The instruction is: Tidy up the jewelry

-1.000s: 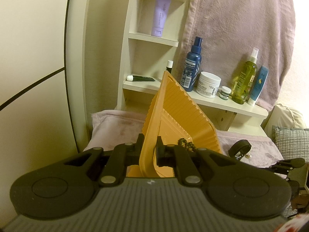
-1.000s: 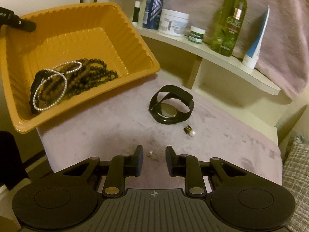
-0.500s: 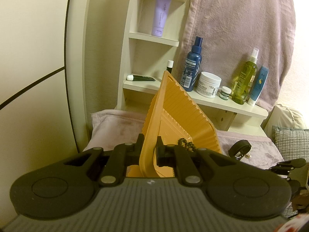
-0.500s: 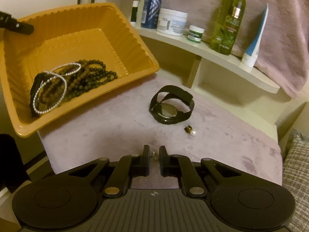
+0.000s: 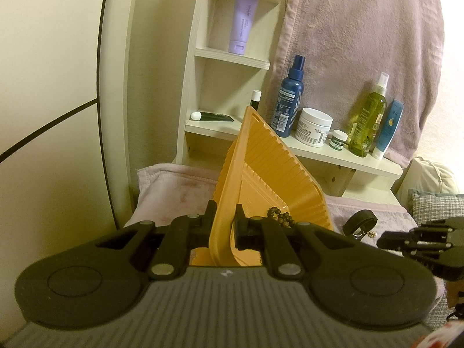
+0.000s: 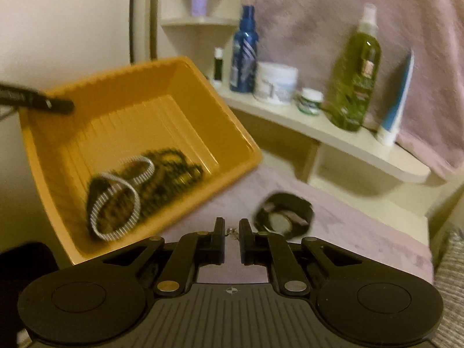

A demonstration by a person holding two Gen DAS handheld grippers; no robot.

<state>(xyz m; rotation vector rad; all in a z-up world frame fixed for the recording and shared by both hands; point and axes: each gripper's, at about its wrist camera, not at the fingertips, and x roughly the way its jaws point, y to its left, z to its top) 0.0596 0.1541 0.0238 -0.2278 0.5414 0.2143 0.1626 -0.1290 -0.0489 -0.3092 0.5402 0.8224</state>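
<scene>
1. Already in the orange tray (image 6: 95, 107): a dark bead strand (image 6: 171, 171) and a silvery stretch bracelet (image 6: 116, 203), piled toward the low corner — that part looks done.
2. The left gripper (image 5: 222, 217) is clamped on the tray's rim, holding it tilted up off the pink cloth (image 5: 171, 191).
3. The right gripper (image 6: 231, 230) is pinching a tiny metal piece (image 6: 232, 230), probably an earring — too small and blurry to say for sure.
4. Left on the cloth: the black watch (image 6: 285, 217) just ahead of the right gripper, plus a small gold bit (image 5: 371, 234) beside it in the left view.
</scene>
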